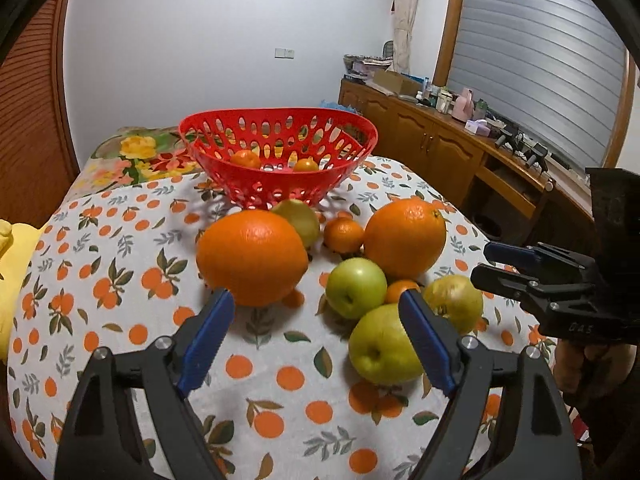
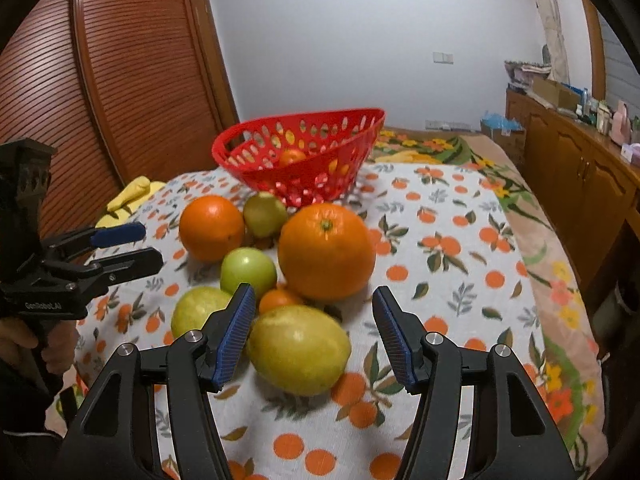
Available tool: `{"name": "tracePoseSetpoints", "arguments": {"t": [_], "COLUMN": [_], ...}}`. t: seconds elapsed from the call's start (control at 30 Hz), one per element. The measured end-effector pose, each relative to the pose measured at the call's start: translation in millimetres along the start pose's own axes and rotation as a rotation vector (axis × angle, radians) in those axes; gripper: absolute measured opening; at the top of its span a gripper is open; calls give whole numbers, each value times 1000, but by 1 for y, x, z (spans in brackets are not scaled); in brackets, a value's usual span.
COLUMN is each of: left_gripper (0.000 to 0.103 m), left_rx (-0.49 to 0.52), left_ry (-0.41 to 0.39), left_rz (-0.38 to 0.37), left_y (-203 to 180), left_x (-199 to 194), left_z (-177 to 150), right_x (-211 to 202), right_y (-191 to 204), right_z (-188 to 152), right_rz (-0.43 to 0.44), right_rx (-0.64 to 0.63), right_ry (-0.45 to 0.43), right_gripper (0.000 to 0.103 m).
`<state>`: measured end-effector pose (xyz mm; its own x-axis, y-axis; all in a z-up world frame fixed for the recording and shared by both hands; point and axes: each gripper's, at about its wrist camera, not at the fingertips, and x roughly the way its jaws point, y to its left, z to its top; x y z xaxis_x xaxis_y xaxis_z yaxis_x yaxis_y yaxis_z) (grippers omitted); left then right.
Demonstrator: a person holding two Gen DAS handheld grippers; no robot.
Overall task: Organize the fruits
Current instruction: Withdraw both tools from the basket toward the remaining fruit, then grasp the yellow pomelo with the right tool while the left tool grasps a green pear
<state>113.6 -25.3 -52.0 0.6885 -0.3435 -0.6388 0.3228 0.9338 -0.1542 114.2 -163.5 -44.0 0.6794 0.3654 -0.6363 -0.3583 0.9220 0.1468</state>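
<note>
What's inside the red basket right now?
Through the holes of the red basket, two small orange fruits show: one left, one right. The wall covers most of the floor, so more could be hidden.

Each claw is a black plastic frame with triangular cut-outs and silver round screws at the pivots; the left claw (image 1: 316,312) and right claw (image 2: 314,308) carry blue ribbed pads (image 2: 236,336). White lettering marks one body.
</note>
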Motion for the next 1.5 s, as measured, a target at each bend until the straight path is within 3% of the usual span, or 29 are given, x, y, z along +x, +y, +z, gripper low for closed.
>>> {"name": "tracePoseSetpoints", "arguments": {"t": [0.4, 0.83, 1.1, 1.5], "left_gripper": [85, 85, 85, 85], "left_rx": [-13, -17, -17, 12], "left_ry": [23, 29, 27, 43], "left_rz": [-10, -11, -19, -68], "left_y": [0, 0, -2, -23], "left_x": [1, 2, 2, 11], "left_z": [-15, -19, -22, -17], "right_x": [16, 31, 34, 15], "right_y": [6, 4, -1, -10], "right_z": [-14, -20, -21, -22], "right_rz": [25, 58, 97, 20], "right_rx": [3, 37, 70, 44], "right_ry": [61, 101, 106, 68], "right_gripper": [63, 73, 69, 68]}}
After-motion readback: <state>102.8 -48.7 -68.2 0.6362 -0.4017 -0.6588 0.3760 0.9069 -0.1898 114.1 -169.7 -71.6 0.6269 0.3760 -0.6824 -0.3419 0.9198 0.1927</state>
